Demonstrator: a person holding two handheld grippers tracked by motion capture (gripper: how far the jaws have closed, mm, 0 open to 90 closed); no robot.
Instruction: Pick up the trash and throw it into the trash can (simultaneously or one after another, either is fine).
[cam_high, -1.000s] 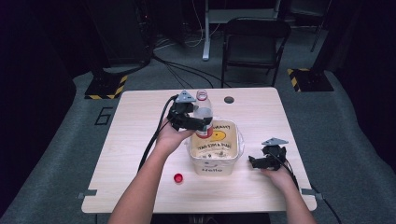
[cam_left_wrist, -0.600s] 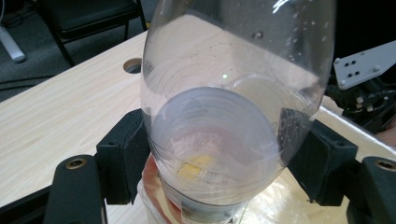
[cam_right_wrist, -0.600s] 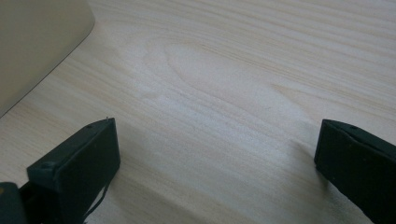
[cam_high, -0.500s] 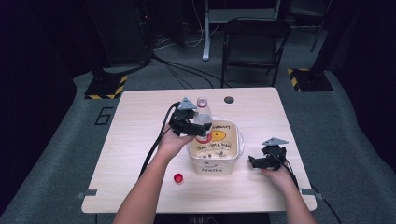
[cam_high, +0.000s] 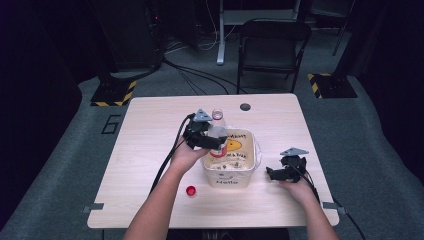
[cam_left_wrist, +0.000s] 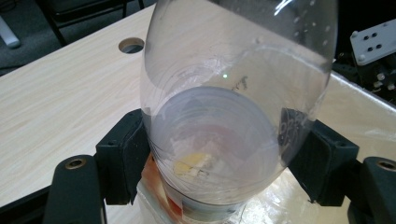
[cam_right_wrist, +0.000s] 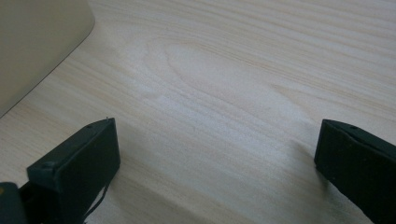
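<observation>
Our left gripper (cam_high: 214, 142) clamps the clear bottle (cam_high: 218, 131) above the white bin (cam_high: 233, 172); the bottle's base is hidden inside it; our right gripper (cam_high: 272, 172), jaws wide and empty, rests right of the bin; a red cap (cam_high: 190, 190) lies left of it.

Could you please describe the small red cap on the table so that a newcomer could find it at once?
Start at the pale wooden table and find the cream bin printed with "Hello" near its middle. The red bottle cap lies loose on the bare wood in front of the bin's left corner, the table's smallest thing and its lone all-red one.
</observation>
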